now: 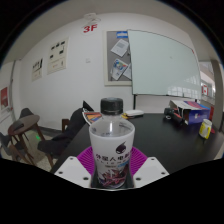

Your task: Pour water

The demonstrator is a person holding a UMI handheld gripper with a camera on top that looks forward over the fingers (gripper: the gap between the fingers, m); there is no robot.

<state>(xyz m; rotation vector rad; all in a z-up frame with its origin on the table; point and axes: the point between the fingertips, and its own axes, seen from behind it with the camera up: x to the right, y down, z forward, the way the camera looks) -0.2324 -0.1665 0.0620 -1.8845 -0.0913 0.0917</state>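
A clear plastic water bottle (111, 140) with a black cap and a white label with dark characters stands upright between my gripper's (111, 172) fingers. Both magenta pads (82, 162) press against its sides, so the gripper is shut on it. The bottle fills the middle of the view, lifted in front of a dark table (150, 135). The bottle's base is hidden below the fingers. No cup or other vessel shows.
The dark table stretches beyond the bottle. Coloured boxes and items (190, 112) lie on its far right. Chairs (25, 135) stand at the left. A whiteboard (165, 65) and notice board (119, 55) hang on the back wall.
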